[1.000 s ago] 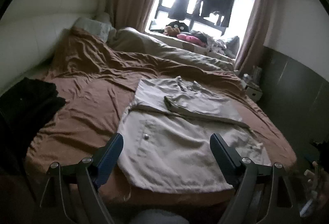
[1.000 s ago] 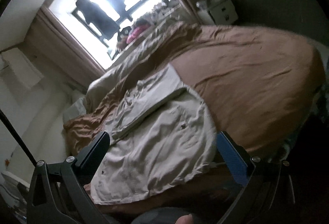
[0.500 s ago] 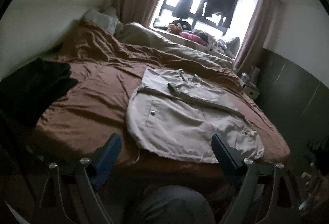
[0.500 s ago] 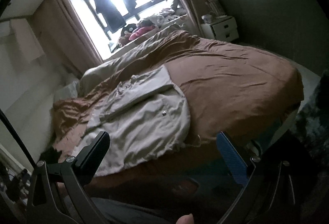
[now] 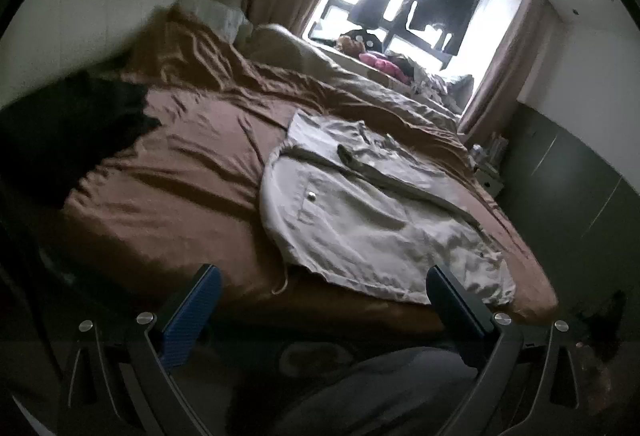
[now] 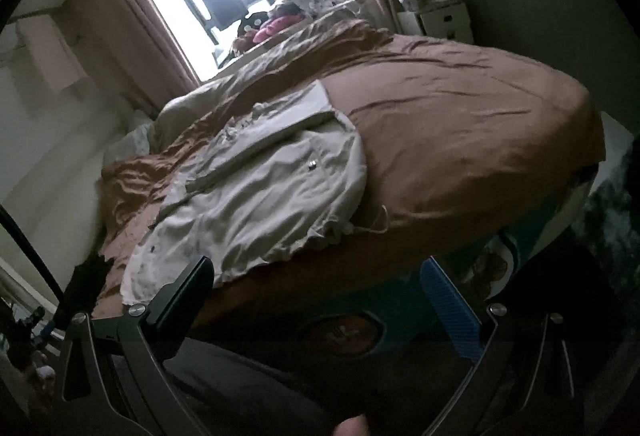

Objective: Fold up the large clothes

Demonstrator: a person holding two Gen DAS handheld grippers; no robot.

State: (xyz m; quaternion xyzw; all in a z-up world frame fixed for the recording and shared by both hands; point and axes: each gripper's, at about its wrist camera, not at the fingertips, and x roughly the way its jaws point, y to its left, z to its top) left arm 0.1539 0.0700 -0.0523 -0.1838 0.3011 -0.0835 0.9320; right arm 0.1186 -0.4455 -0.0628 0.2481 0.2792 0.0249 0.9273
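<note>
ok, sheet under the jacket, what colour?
Plain brown bedsheet, no pattern; the jacket on it is off-white. Left wrist view shows it best.

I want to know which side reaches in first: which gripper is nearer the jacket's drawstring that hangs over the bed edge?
Hard to call. The drawstring hangs just beyond the left gripper, ahead of its jaws; in the right gripper's view it hangs just as close. Both are open, touching nothing.

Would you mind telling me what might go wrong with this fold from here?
The beige jacket lies with its hem at the bed edge, so it may slide off. Its drawstring dangles loose and could snag. Both the left gripper and right gripper are open and empty.
</note>
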